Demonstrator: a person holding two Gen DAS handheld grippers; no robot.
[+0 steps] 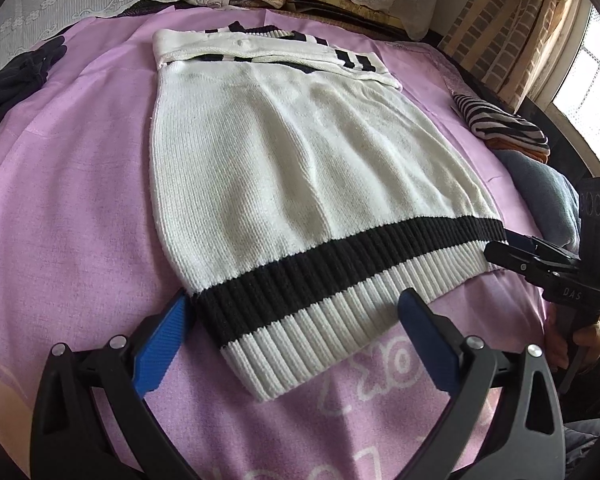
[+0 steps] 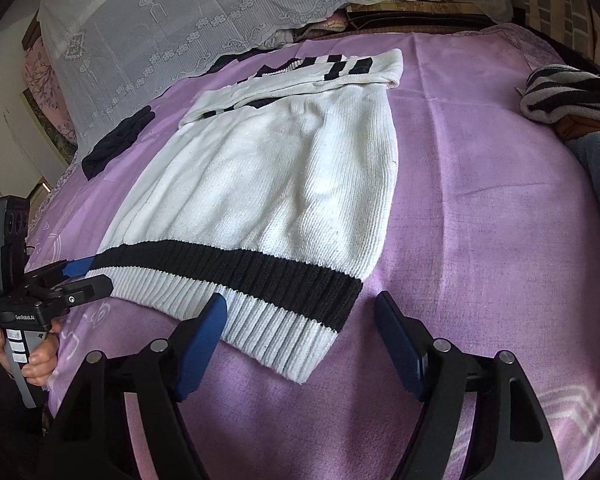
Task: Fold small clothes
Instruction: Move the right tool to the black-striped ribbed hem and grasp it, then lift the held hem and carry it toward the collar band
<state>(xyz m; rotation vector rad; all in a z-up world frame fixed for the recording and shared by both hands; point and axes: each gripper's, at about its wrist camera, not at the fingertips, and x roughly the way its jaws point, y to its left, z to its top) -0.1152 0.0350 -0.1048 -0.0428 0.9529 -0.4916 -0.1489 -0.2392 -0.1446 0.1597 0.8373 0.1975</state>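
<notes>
A white knit sweater (image 1: 284, 168) with a black and white ribbed hem lies flat on the purple bedspread (image 1: 72, 208), its sleeves folded across the far end. My left gripper (image 1: 296, 304) is open, its blue pads astride the hem's near left corner. My right gripper (image 2: 300, 304) is open, its pads astride the hem's near right corner; the sweater (image 2: 284, 168) fills the middle of that view. The right gripper also shows in the left wrist view (image 1: 516, 248), and the left gripper shows in the right wrist view (image 2: 80, 276).
A dark garment (image 1: 20, 76) lies at the far left of the bed. A zebra-striped cloth (image 1: 500, 124) on a folded pile and a grey-blue cloth (image 1: 548, 200) sit at the right. White lace covers (image 2: 220, 12) lie along the far edge of the bedspread (image 2: 480, 208).
</notes>
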